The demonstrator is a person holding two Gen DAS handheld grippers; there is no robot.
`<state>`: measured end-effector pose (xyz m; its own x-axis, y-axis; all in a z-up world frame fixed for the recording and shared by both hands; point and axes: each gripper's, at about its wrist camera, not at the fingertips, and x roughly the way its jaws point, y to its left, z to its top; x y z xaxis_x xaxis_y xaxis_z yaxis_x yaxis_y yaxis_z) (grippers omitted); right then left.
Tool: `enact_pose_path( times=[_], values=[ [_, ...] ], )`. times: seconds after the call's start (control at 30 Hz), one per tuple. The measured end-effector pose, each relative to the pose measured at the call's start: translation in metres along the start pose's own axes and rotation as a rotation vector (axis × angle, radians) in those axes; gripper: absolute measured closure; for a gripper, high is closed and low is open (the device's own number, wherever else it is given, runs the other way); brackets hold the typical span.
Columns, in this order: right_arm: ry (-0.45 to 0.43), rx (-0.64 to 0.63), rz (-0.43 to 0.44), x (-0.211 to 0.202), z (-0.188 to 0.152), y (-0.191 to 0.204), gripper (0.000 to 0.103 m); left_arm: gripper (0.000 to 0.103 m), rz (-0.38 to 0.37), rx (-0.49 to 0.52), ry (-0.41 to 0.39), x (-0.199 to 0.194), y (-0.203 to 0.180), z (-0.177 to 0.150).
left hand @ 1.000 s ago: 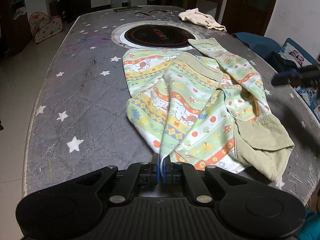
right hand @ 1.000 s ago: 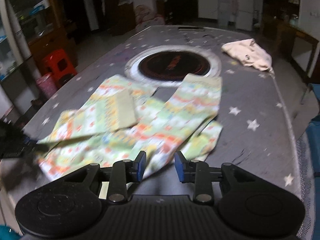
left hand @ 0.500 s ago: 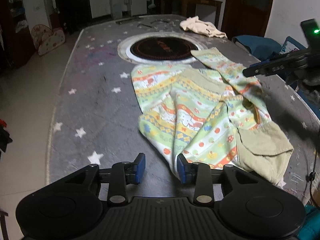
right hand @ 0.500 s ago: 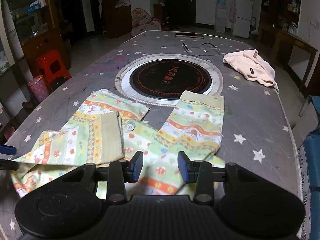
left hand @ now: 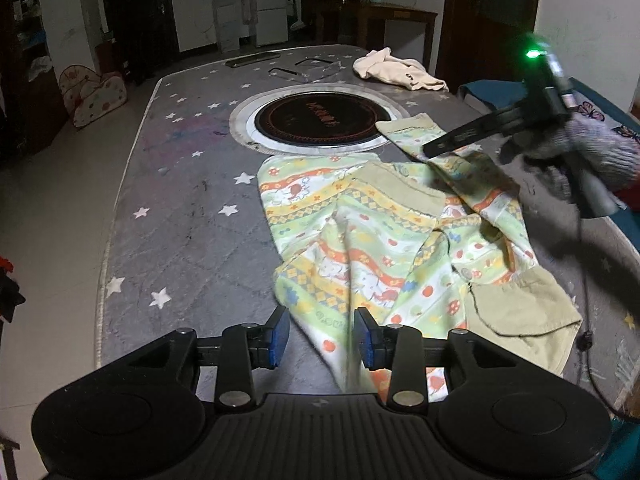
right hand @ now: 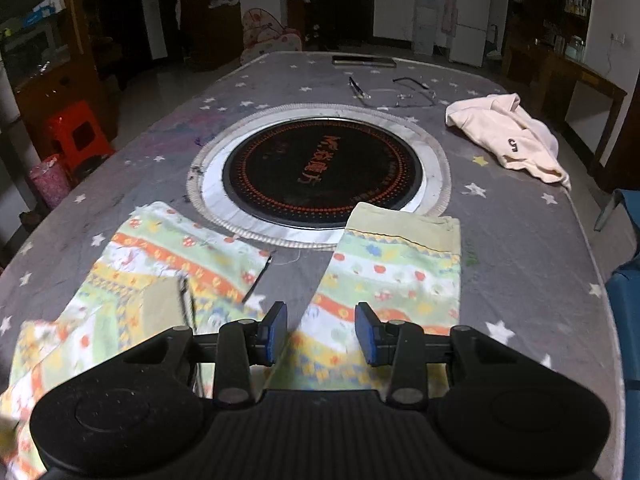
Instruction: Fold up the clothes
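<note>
A child's garment [left hand: 380, 240] printed in green, yellow and orange bands lies crumpled on the grey star-patterned table [left hand: 180, 200]. My left gripper [left hand: 320, 338] is open just above its near corner; the cloth lies loose between the blue pads, which do not press on it. My right gripper [right hand: 321, 334] is open too, hovering over one long printed part of the garment [right hand: 392, 272] that ends in a beige cuff near the hotplate. In the left wrist view its fingers [left hand: 472, 134] reach in from the right, held by a gloved hand [left hand: 592, 152].
A round black hotplate [right hand: 320, 172] is set in the table's middle. A cream garment [right hand: 508, 140] lies at the far right, with glasses [right hand: 412, 88] and a pen [right hand: 358, 88] beyond. A blue seat [right hand: 624, 300] stands off the right edge, a red stool [right hand: 76, 136] off the left.
My left gripper let go of the garment's corner, which dropped onto the table, and lifted a little. My right gripper slid across above the garment toward the cuffed part by the hotplate.
</note>
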<state>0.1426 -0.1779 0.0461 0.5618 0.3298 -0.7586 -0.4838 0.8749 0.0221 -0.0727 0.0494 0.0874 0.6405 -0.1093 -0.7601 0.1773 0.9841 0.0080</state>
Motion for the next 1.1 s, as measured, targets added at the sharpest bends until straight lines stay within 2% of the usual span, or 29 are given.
enact_pose_path(
  times=[0.17, 0.33, 0.43, 0.77, 0.83, 0.93, 1.1],
  values=[
    [0.033, 0.024, -0.014, 0.023, 0.004, 0.001, 0.069, 0.064, -0.029, -0.003, -0.007, 0.014, -0.009, 0.009],
    [0.026, -0.006, -0.052, 0.025, -0.004, 0.0, 0.096, 0.064, -0.06, 0.024, -0.02, 0.034, -0.027, 0.026],
    [-0.002, -0.012, -0.067, 0.015, -0.008, -0.005, 0.1, 0.064, -0.081, 0.039, -0.026, 0.049, -0.041, 0.038],
    [-0.106, 0.068, -0.104, -0.047, -0.031, -0.043, 0.101, 0.064, -0.119, 0.093, -0.023, 0.097, -0.082, 0.07],
    [-0.131, 0.092, -0.119, -0.064, -0.041, -0.052, 0.101, 0.064, -0.124, 0.098, -0.012, 0.105, -0.087, 0.073],
    [-0.163, 0.118, -0.144, -0.087, -0.054, -0.062, 0.101, 0.058, -0.124, 0.111, -0.001, 0.114, -0.093, 0.074],
    [-0.19, 0.168, -0.177, -0.117, -0.079, -0.074, 0.101, 0.059, -0.109, 0.116, 0.016, 0.128, -0.099, 0.074]
  ],
)
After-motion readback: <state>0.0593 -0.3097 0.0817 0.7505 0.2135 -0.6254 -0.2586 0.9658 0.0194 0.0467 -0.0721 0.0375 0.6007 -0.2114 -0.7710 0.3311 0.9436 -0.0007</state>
